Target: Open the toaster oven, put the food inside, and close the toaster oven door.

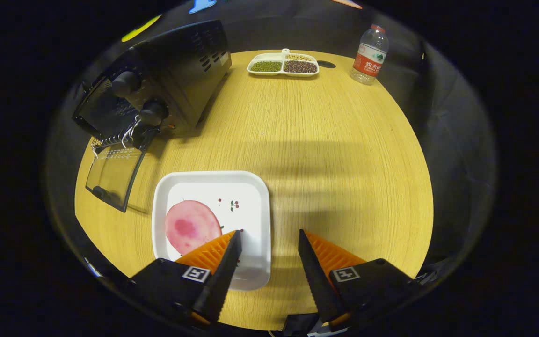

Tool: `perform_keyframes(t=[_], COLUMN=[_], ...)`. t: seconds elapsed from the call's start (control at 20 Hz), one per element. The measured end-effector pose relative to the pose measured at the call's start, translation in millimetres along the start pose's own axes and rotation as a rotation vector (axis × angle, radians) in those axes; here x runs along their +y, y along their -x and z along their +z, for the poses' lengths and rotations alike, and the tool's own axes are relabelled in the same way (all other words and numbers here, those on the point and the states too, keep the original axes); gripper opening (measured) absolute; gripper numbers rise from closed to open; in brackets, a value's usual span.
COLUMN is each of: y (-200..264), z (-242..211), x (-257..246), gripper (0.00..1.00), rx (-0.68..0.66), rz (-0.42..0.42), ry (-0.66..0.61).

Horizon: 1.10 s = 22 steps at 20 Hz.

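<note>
Toaster oven point(166, 79) with door point(115, 173) lowered onto the bench point(325, 154).
Gripper point(269, 238) fingers spread, empty, above a white plate point(213, 224) bearing a pink food slice point(192, 226).

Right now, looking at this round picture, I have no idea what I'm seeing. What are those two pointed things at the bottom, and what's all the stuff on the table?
The two pointed things are the fingers of a hand-held claw; the camera rides on it and looks forward. The claw is open and holds nothing. Below it is a round wooden table. By one finger sits a white plate with a pink slice of food. Beyond it stands a black toaster oven, its glass door folded down open. At the far edge are a divided dish of beans and a water bottle.
</note>
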<state>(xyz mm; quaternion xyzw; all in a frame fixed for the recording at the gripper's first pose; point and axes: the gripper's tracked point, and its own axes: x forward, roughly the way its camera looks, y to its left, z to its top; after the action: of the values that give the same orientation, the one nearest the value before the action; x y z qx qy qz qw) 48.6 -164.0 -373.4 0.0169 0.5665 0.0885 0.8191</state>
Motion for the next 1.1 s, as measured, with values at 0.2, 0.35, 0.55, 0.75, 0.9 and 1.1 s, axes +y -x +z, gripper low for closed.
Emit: perform_keyframes(t=[0.2,0.35,0.55,0.75,0.9,1.1], y=[-2,-2,3,-1,1,10], z=[0,-2,0,-4,-5,-8], x=[1,6,3,4,3,-2], gripper=[0.43,0.2,0.1,0.05,0.02,0.02], rx=[0.025,0.074,0.078,0.075,0.089,0.053], rz=[0.03,0.046,0.042,0.062,0.131,0.143], ry=[-0.017,-0.05,-0.007,0.005,-0.042,-0.132])
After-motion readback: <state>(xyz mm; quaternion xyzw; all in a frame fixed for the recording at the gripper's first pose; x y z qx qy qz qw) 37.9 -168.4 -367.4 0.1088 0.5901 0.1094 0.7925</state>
